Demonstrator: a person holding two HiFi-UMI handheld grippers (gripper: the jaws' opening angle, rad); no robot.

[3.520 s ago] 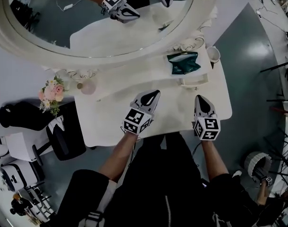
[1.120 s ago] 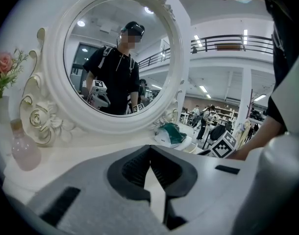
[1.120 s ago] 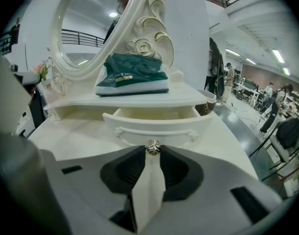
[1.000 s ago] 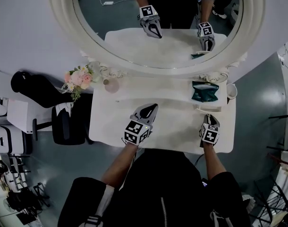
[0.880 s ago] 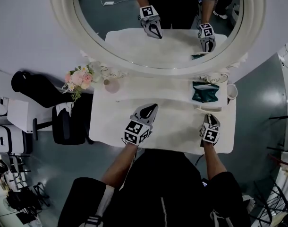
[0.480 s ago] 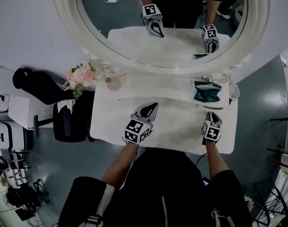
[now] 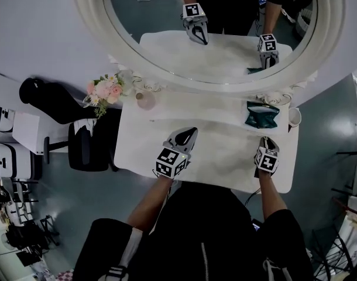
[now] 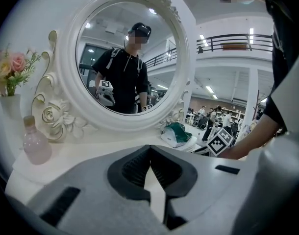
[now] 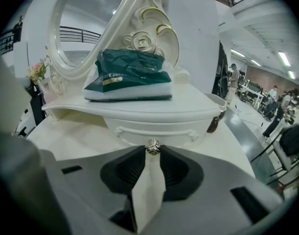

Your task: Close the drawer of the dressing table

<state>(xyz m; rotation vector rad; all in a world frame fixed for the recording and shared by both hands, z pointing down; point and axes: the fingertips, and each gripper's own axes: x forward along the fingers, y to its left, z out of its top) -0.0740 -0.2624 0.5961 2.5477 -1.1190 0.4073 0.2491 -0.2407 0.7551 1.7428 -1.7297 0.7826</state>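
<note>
White dressing table (image 7: 137, 148), oval mirror behind. Small drawer (image 9: 139, 129) under the raised shelf at the right rear corner, front seemingly near flush. Right gripper (image 7: 267, 140) clamped on drawer knob (image 9: 153, 147); left gripper (image 8: 149, 150) closed, empty. Closing judged almost done — release remains.

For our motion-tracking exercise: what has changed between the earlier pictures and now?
The right gripper moved forward across the dressing table to the small drawer under the tissue pack, and its jaws now grip the drawer knob. The left gripper, jaws together, the tissue pack and the flowers stayed put.
</note>
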